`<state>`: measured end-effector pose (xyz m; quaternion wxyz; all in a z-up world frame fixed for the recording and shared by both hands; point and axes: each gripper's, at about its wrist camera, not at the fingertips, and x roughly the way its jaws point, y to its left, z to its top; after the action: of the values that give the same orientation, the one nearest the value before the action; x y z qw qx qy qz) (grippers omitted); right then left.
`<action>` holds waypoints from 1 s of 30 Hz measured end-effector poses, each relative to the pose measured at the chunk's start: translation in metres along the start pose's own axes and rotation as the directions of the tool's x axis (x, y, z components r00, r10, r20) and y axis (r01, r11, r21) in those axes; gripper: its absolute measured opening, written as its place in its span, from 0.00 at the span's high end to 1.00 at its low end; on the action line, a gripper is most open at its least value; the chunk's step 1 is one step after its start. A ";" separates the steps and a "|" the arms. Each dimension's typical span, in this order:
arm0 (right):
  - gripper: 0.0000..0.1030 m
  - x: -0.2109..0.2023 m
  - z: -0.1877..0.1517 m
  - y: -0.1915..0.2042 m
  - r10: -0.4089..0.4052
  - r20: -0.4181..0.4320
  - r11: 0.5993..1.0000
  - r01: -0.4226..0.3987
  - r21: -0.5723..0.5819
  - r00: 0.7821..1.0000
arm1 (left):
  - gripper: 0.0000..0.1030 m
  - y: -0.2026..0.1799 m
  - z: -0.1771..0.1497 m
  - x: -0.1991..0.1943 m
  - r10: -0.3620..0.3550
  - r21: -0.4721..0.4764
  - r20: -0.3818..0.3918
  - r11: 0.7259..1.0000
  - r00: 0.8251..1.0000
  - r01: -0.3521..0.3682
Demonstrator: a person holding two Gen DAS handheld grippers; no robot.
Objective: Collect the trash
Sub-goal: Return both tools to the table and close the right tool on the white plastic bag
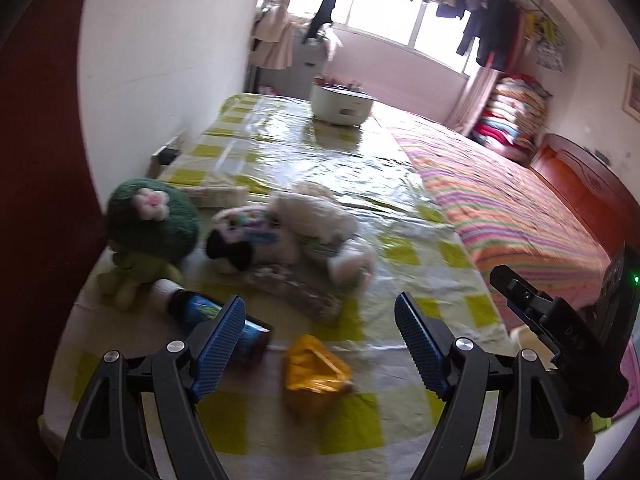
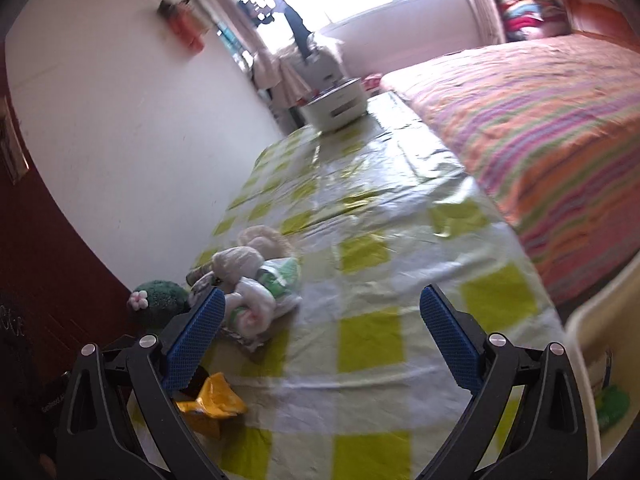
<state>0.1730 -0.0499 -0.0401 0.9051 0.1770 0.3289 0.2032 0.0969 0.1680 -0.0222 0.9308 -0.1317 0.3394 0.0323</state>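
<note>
While the crumpled yellow wrapper (image 1: 316, 368) is lying loose on the checked counter (image 1: 400, 208), it is being framed between the blue pads of the left tool (image 1: 320, 344), whose jaws are standing released and wide with nothing gripped. Just at ten o'clock of the wrapper, a dark bottle (image 1: 224, 320) is lying on its side, partly hidden behind the left pad. Further out at twelve o'clock, a crushed silvery packet (image 1: 296, 288) and a heap of white plastic bags (image 1: 320, 220) are being crowded against plush toys, a green one (image 1: 148, 232) sitting at ten o'clock near the wall. The litter is judged to be bunched at this near end so that it can be reached from the counter's edge.

In the right wrist view the right tool (image 2: 320, 340) is likewise being held released and empty, the wrapper (image 2: 212, 404) lying at seven o'clock beneath its left pad. A pale bin rim (image 2: 588, 320) is showing at three o'clock, probably kept close for dropping. A striped bed (image 2: 540, 128) is lying beyond.
</note>
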 end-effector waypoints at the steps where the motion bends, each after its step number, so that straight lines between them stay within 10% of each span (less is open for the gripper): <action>1: 0.06 0.007 0.005 0.008 0.011 -0.013 1.000 -0.011 -0.018 1.000 | 0.27 0.006 0.002 0.000 0.015 -0.013 0.002 1.000 1.000 -0.014; 17: 0.08 0.124 0.019 0.111 0.002 -0.166 0.854 -0.088 -0.512 0.986 | 0.27 0.054 0.013 -0.002 0.057 -0.118 0.003 0.991 0.998 -0.056; 22: 0.37 0.145 0.007 0.137 -0.061 -0.183 0.733 -0.081 -0.675 0.981 | 0.27 0.065 0.013 -0.004 0.070 -0.136 0.001 0.988 0.998 -0.069; 26: 0.39 0.164 0.001 0.138 -0.113 -0.212 0.696 -0.075 -0.714 0.971 | 0.27 0.077 0.010 0.000 0.061 -0.159 -0.027 0.985 0.998 -0.065; 30: 0.67 0.177 -0.005 0.129 -0.123 -0.267 0.715 -0.101 -0.692 0.956 | 0.27 0.086 0.008 0.003 0.071 -0.180 -0.044 0.981 0.996 -0.078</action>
<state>0.2615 0.1474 -0.0774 0.8465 -0.2120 0.3592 0.3309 0.0911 0.2524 -0.0377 0.9066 -0.2037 0.3570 0.0955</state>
